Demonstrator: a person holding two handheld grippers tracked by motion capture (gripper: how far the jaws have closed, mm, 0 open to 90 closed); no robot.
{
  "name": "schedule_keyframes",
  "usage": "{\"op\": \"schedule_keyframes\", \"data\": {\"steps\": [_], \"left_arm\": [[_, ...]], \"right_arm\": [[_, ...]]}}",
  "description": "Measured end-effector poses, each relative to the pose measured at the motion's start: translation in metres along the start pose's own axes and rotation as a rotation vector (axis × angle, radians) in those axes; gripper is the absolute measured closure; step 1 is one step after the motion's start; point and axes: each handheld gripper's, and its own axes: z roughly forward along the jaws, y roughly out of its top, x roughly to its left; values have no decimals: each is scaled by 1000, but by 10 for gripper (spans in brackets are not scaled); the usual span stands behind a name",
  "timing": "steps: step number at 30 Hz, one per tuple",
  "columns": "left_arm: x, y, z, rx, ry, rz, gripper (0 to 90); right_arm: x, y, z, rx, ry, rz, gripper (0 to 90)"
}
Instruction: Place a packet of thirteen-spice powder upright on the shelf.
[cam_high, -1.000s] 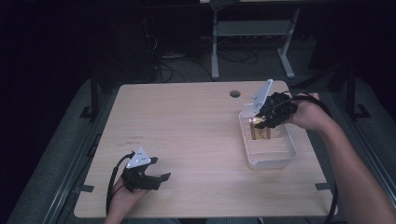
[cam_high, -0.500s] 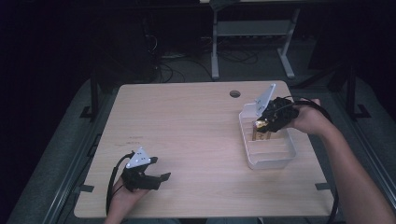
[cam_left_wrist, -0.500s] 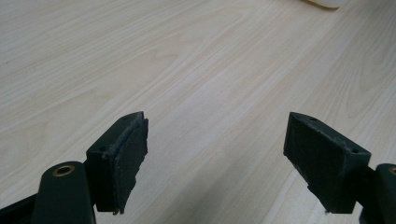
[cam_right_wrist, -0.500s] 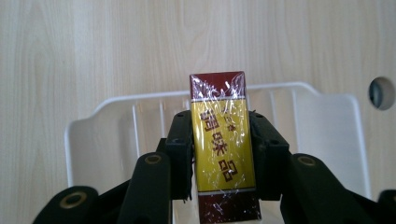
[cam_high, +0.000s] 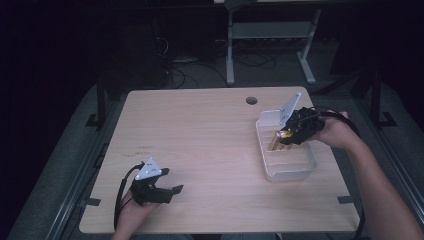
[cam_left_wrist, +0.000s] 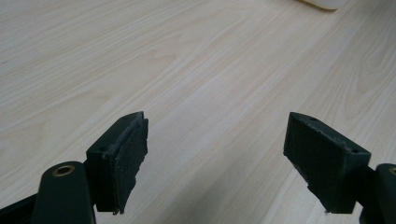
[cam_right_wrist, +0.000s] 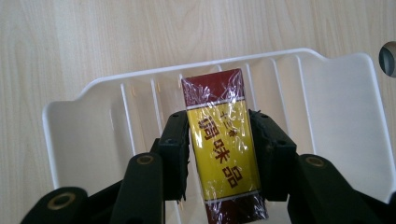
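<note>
Left gripper (cam_high: 162, 187) low over the bare worktop (cam_high: 200, 145), jaws spread, empty. Right gripper (cam_right_wrist: 219, 149) down in the white tray (cam_right_wrist: 336, 107), jaws just opening around the yellow-and-red packet (cam_right_wrist: 222, 154), seemingly barely touching it.

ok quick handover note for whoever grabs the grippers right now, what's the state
Right gripper: over the white ribbed tray, jaws either side of the wrapped red-and-yellow packet. They have just been opening; slim gaps show at both pads, so the packet looks released.
Left gripper: open, holding nothing, above bare table at the near left corner.
Packet: in the tray on the table's right side, lying along the ribs; whether it sits flat I cannot tell.
Done: packet brought into the tray.
Left: probably open a little wider and lift the right gripper away without dragging the packet.
</note>
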Motion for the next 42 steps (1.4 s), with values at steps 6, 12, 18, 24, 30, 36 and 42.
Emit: {"op": "schedule_keyframes", "data": {"steps": [6,12,18,24,30,36,42], "left_arm": [[0,0,-1,-1,2,1,207],[0,0,-1,-2,1,1,207],[1,0,-1,-2,-1,1,207],[0,0,-1,-1,-2,2,206],[0,0,-1,-4,-1,0,206],[-1,0,-1,-3,-3,0,206],[0,0,-1,-1,-6,2,206]], "right_arm": [[0,-2,0,-6,-9,20,551],[0,-1,-4,-31,-29,26,530],[2,-3,-9,-47,-29,33,511],[6,-9,-19,-81,-38,55,491],[10,-12,-23,-119,-25,56,546],[11,-8,-11,-113,6,49,583],[12,-3,-7,-125,20,49,578]]}}
